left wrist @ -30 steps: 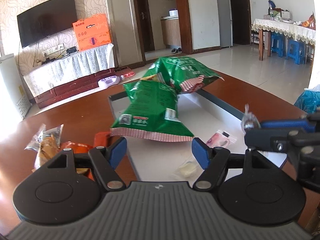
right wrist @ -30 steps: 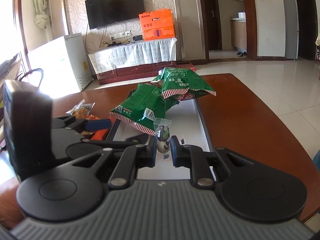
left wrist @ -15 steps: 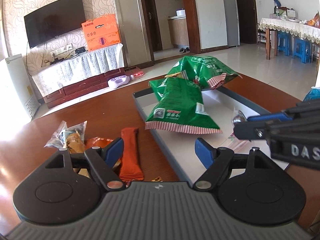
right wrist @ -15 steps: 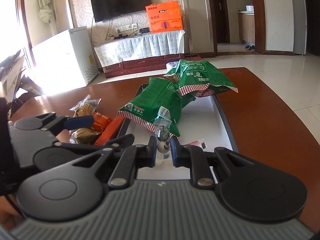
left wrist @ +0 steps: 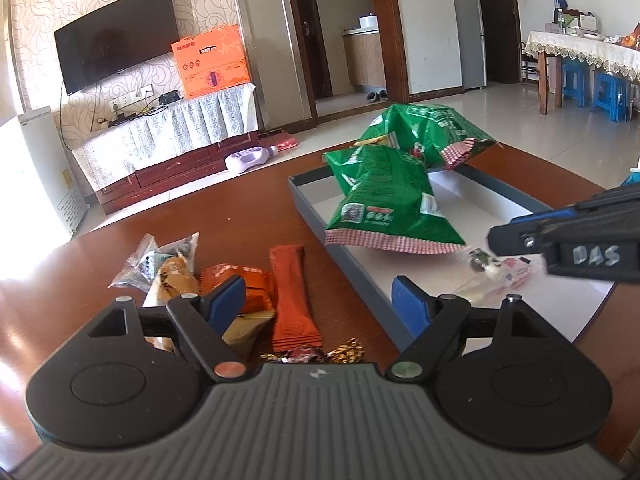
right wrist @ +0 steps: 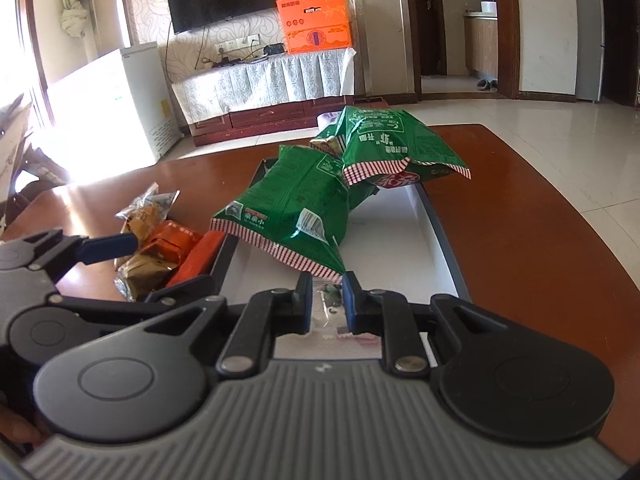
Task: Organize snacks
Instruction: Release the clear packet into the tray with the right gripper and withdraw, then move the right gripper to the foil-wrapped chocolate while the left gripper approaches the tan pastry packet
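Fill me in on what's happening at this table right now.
A person with a gripper in each hand is sorting snacks into a tray. Two green chip bags already lie in it. The right gripper is over the tray's near end, its fingers apart around a small clear-wrapped candy; whether it still pinches the wrapper is unclear. The left gripper is open above the loose snacks on the table, near an orange stick pack.

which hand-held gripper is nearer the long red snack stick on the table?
Left. The left hand-held gripper hangs open directly over the long red snack stick; the right hand-held gripper is over the grey tray, beside it.
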`<state>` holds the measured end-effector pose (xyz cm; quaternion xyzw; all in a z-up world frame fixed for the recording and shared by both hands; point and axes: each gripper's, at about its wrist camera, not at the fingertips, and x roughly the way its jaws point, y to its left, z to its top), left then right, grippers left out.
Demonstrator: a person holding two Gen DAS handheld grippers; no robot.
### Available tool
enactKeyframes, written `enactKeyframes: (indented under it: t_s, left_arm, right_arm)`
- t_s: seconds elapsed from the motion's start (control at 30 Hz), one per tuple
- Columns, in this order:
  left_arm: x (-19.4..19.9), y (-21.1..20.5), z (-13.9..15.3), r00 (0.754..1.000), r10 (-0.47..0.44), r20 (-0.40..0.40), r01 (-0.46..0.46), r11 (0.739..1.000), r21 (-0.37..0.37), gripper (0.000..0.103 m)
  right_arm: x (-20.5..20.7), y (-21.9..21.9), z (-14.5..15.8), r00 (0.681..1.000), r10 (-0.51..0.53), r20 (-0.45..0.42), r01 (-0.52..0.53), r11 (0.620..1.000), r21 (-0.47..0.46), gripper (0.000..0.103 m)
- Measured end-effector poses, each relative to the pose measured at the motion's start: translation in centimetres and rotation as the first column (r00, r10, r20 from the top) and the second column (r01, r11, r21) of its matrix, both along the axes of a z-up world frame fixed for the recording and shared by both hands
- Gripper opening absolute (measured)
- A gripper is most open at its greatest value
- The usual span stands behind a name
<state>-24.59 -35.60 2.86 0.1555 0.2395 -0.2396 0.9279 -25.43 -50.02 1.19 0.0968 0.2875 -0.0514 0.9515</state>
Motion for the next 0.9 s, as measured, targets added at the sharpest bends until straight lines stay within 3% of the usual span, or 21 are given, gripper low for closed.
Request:
enactKeyframes:
  t_s: [0.13,0.23,0.47,0.53,0.63,0.77,0.9]
  left_arm:
    - [0.9,1.7,0.6,0.999,0.054,0.005,-0.054,0.998,-0.014,0.084]
    - [2.1,3.7,1.1,0.993,0.119,-0.001,-0.119,0.992,-0.032,0.084]
    - [4.1,7.8,1.7,0.97,0.24,-0.039,-0.242,0.967,-0.072,0.084]
    - [4.3,8.4,1.7,0.969,0.24,-0.049,-0.244,0.967,-0.076,0.084]
    - [4.1,8.3,1.6,0.972,0.232,-0.047,-0.235,0.97,-0.065,0.083]
    - [4.1,8.0,1.7,0.971,0.234,-0.048,-0.237,0.969,-0.064,0.083]
    - [4.4,7.9,1.6,0.968,0.247,-0.051,-0.249,0.967,-0.054,0.084]
  right_arm:
    - [-1.2,0.7,0.7,0.998,0.028,0.052,-0.031,0.998,0.057,0.042]
    - [-1.8,3.1,1.2,0.978,0.187,0.091,-0.192,0.98,0.048,0.04]
    - [-0.7,9.1,-0.1,0.89,0.455,-0.017,-0.454,0.89,0.029,0.038]
    - [-0.3,9.8,-0.7,0.887,0.457,-0.063,-0.457,0.889,0.019,0.038]
    - [0.0,9.6,-1.2,0.909,0.403,-0.11,-0.407,0.913,-0.015,0.035]
    - [0.0,7.8,-1.1,0.953,0.283,-0.107,-0.29,0.955,-0.063,0.034]
    - [-0.1,8.2,-0.8,0.946,0.319,-0.059,-0.324,0.941,-0.098,0.037]
